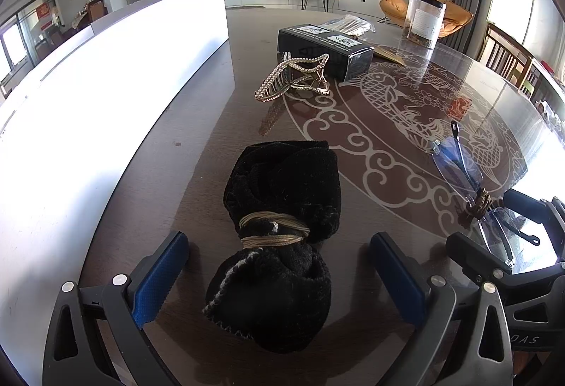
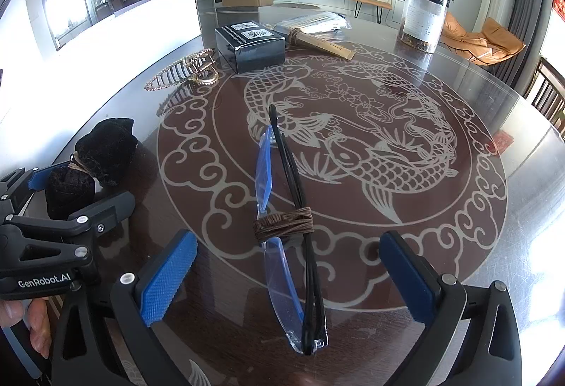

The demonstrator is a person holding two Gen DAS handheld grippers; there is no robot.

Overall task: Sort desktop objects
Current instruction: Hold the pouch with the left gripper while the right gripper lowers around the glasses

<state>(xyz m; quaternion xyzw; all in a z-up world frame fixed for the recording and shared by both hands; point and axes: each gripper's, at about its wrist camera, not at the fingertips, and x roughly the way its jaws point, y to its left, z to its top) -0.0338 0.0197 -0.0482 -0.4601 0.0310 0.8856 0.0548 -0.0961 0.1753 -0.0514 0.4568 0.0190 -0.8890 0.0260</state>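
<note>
- Your left gripper [image 1: 279,280] stands wide open astride the black bow [image 1: 282,227], pads clear of it; nothing is held.
- The hair claw [image 1: 295,77] and black box [image 1: 325,48] lie farther back on the table [image 1: 212,146], with the jar [image 1: 423,20] beyond them.
- Your right gripper [image 2: 287,280] is also fully open, straddling the glasses [image 2: 293,227] without touching them.
- As I judge it, nothing looks sorted yet; every item is left to move.

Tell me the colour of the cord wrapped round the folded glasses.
Brown cord; the right wrist view shows it best.
</note>
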